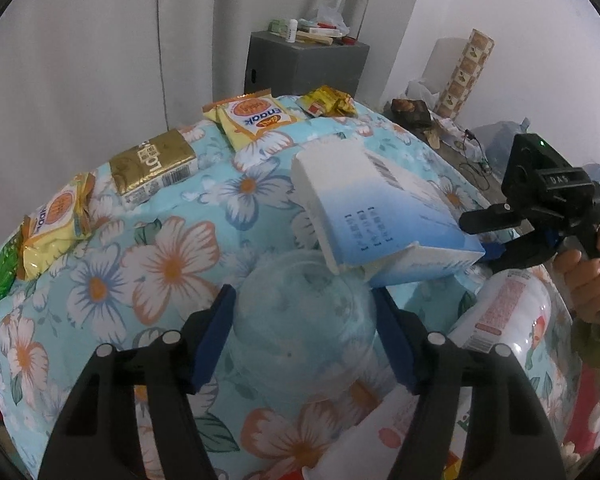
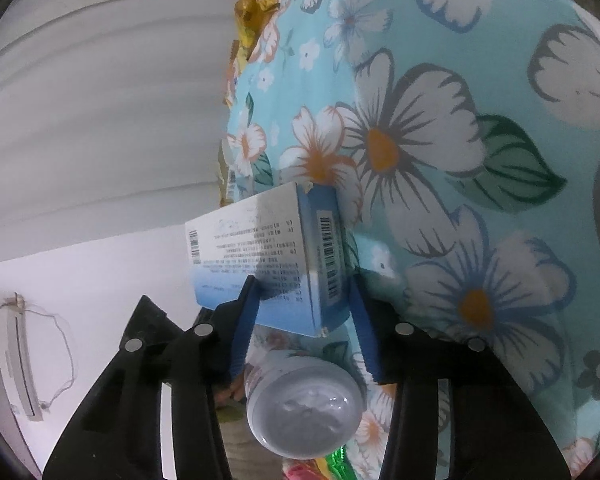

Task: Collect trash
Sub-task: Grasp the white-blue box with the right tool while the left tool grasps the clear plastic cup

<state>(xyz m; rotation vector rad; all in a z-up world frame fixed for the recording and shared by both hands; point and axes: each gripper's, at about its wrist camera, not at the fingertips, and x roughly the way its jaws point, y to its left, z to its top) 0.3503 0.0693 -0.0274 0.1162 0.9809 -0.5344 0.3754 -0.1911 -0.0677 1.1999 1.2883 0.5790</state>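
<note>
A: Left hand-held gripper (image 1: 303,294)?

B: Spread wide, pointing down at the tabletop's floral cloth (image 1: 172,264). One blue pad on each side of the clear plastic cup (image 1: 304,344), right at its walls; no firm squeeze visible.

A: And the cup itself?

B: Lying on the cloth, squarely between those pads, just below the white-and-blue box (image 1: 384,208).

A: Right hand-held gripper (image 2: 303,280)?

B: Pinching that box by its narrow end, pads against both faces. Seen from the left wrist, held in a hand (image 1: 588,272) at the right edge, with the box tilted and its lower corner over the cup's rim.

A: Anything else close by?

B: A plastic bottle (image 2: 304,404) on its side, directly under the right jaws and apart from the pads. Beside the cup in the left view.

A: Farther off?

B: Yellow snack wrappers (image 1: 256,118) and a gold pack (image 1: 156,164) along the far edge of the cloth, well apart from both tools
</note>
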